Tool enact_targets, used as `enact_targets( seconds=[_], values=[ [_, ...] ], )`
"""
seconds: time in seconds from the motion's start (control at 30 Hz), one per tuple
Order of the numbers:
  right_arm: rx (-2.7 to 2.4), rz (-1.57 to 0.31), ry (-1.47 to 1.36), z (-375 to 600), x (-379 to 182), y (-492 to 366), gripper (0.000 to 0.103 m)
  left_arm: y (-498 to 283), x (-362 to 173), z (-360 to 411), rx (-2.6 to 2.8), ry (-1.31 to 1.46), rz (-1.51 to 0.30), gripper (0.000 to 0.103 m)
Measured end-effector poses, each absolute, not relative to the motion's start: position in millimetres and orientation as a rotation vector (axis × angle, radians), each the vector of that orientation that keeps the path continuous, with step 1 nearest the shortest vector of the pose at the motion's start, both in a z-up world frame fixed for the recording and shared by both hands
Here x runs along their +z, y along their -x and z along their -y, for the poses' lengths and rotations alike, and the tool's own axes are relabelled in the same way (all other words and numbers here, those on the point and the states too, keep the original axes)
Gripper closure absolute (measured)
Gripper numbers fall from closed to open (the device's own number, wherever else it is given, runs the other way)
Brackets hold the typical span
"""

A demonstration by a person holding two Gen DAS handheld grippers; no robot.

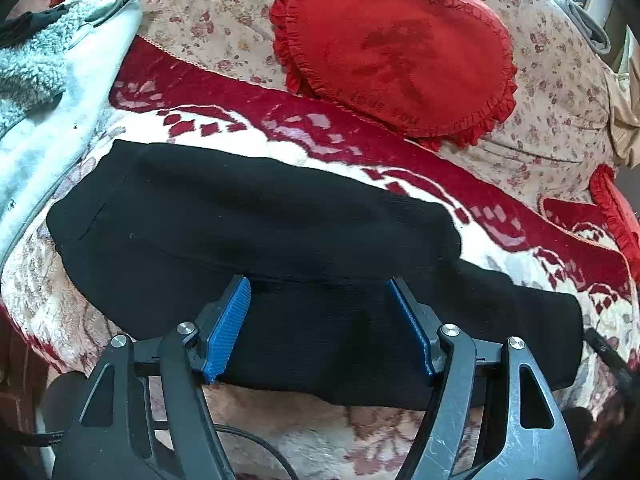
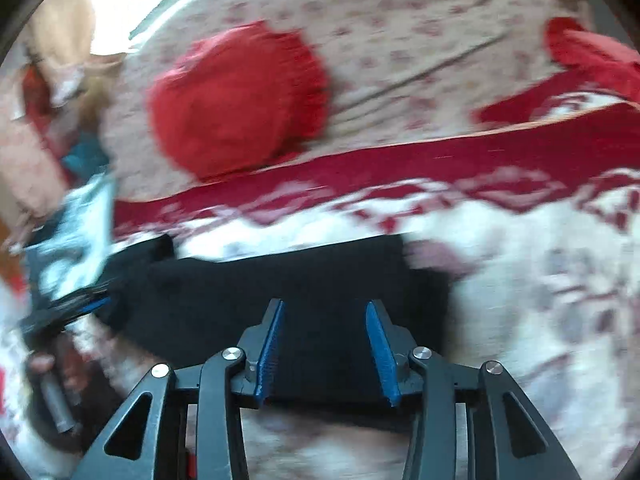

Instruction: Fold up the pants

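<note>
Clearly, the black pants (image 1: pixel 256 236) are seen lying folded into a thick, layered bundle on the red-and-cream patterned blanket (image 1: pixel 328 136), and every other place can be given from them. Just in front of the pants' near edge, the left gripper (image 1: pixel 320 292) is held with its blue-padded fingers (image 1: pixel 230 320) spread wide apart over the dark cloth, and no fabric is pinched between them. Beyond the pants, a red heart-shaped frilled cushion (image 1: pixel 396 52) is propped against a floral-printed backrest (image 1: pixel 208 12), well apart from the bundle. To the left of the pants, a white fleece-lined jacket (image 1: pixel 52 92) is laid, its edge close beside the bundle's left end. A second red frilled cushion (image 1: pixel 618 216) is partly seen far to the right of the pants. From the right wrist view, which is heavily blurred by motion, the pants (image 2: pixel 280 280) are shown as a dark rectangle on the same blanket (image 2: pixel 540 280), with the right gripper (image 2: pixel 324 312) poised at their near edge, its fingers (image 2: pixel 380 348) parted and nothing clamped. Whether either gripper's fingertips are touching the cloth cannot be told. At the left end of the pants in this view, the other tool is glimpsed only as a blurred dark shape.
</note>
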State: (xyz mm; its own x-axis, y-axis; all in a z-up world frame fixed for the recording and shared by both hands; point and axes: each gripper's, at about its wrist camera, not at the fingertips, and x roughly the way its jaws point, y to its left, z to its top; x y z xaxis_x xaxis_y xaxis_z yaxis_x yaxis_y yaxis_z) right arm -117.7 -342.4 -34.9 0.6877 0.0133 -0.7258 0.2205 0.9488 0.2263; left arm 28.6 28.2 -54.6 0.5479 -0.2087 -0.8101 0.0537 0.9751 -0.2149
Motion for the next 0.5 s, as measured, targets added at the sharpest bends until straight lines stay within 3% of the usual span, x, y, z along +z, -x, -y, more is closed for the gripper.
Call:
enact_targets(
  seconds=[0.1,0.17,0.2,0.23,0.5],
  values=[
    [-0.141,-0.847,-0.308,357.2,-46.7,103.6,0.063,-28.4,-52.3,-26.9,-0.156,0.175,-0.983,0.033],
    [-0.086,-0.864,-0.361,360.5,-59.4,92.4,0.068,-28.2,-51.8,-27.1,-0.154,0.177,-0.986,0.033],
    [-0.064,-0.86,-0.37,361.1,-63.0,90.8,0.086,-28.2,-51.5,-27.6,-0.149,0.176,-0.988,0.033],
    [-0.063,-0.86,-0.356,358.9,-64.1,89.2,0.095,-28.2,-51.0,-27.9,-0.147,0.177,-0.988,0.033],
    [-0.113,-0.812,-0.23,352.9,-25.7,130.4,0.096,-29.1,-48.4,-24.1,-0.152,0.186,-0.972,0.033]
  ],
)
